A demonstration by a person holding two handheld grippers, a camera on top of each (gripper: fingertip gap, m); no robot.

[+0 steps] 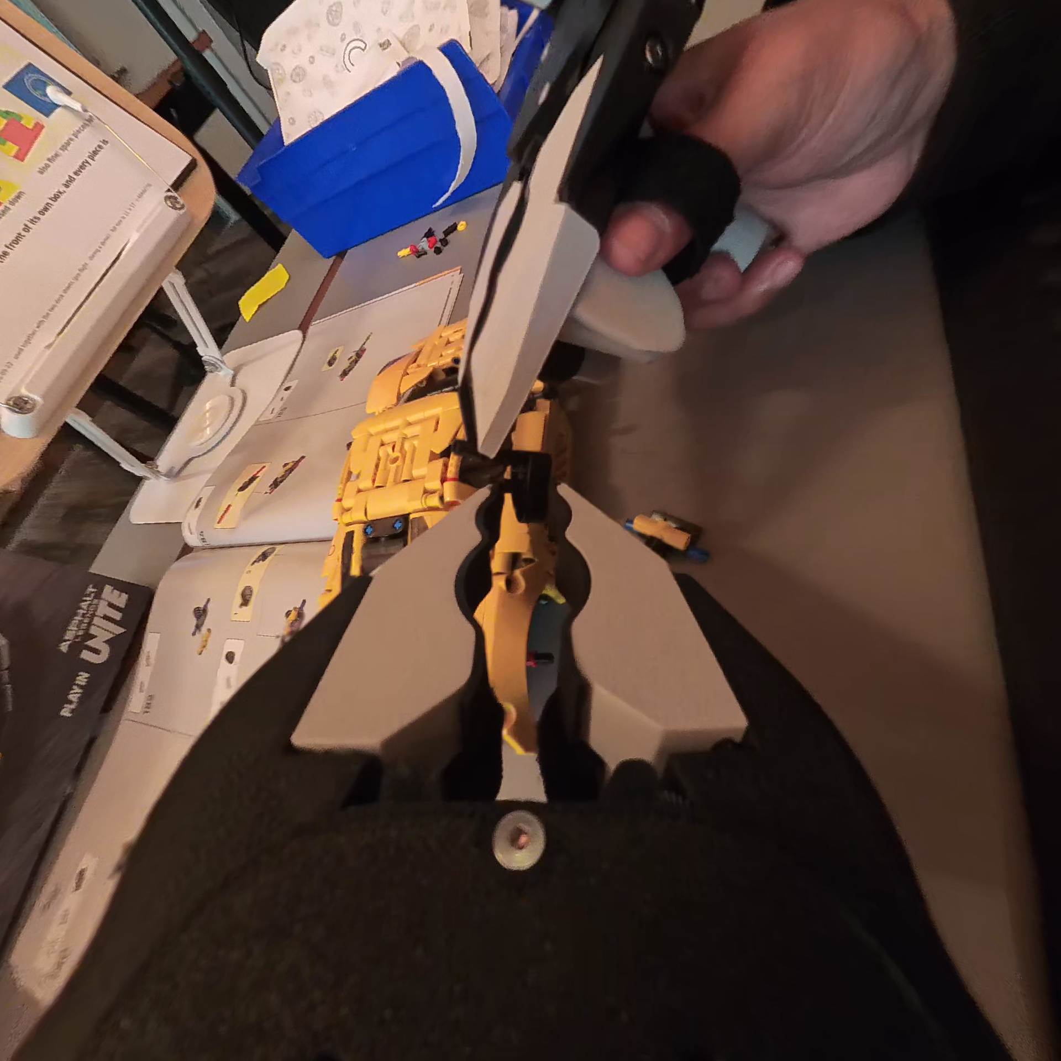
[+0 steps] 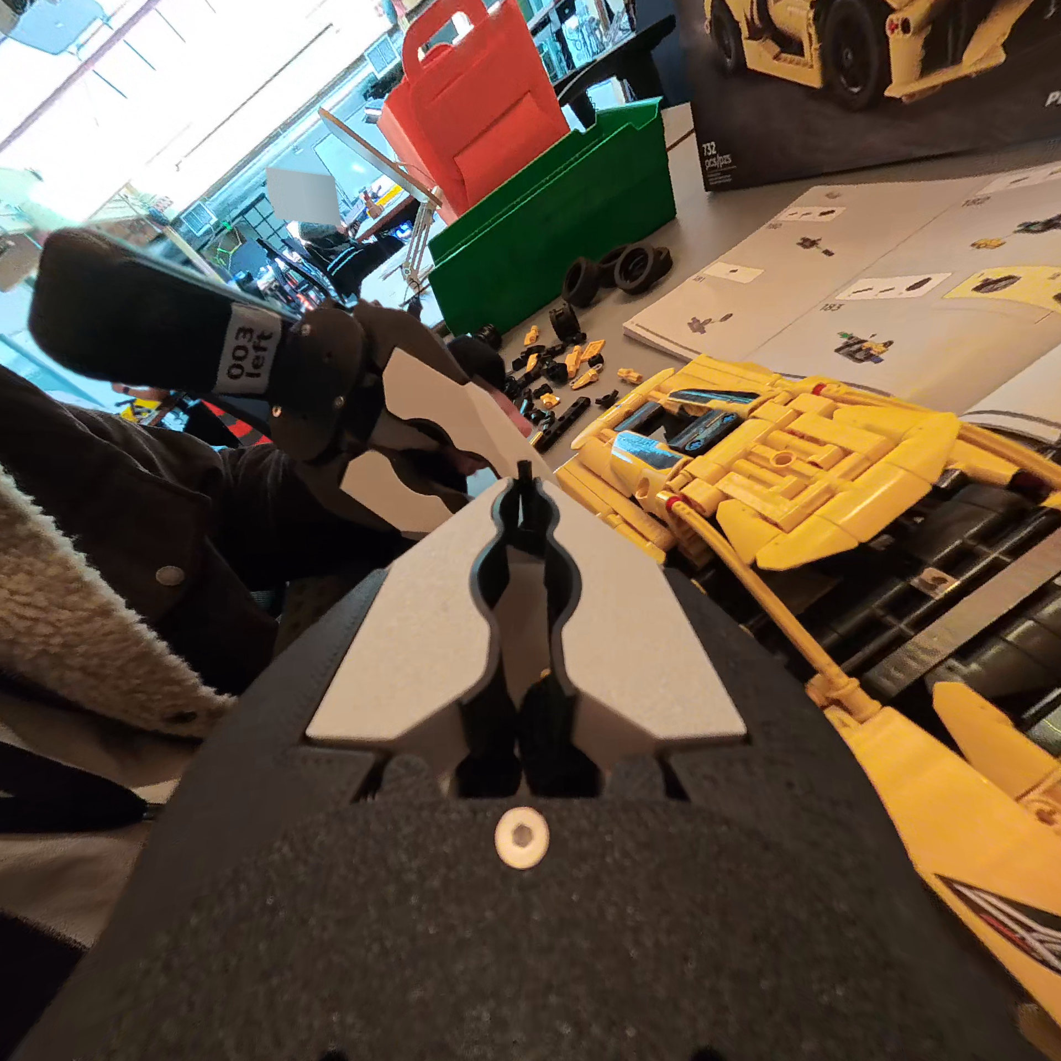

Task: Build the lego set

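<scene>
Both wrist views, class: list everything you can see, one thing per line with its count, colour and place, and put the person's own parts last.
lego car: one, yellow, part-built, on the table.
instruction booklet: one, white, open, beside and partly under the car.
set box: one, dark, behind the booklet.
green bin: one, left of the box.
red bag: one, standing in the green bin.
tyres: several, black, before the green bin.
loose pieces: many, black and yellow, near the car.
blue bin: one, far end of the table.
black pin: one, in the right gripper's tips.
left hand-held gripper: closed on the car's yellow panel.
right hand-held gripper: closed on the pin.
hand: holds the right gripper.
</scene>
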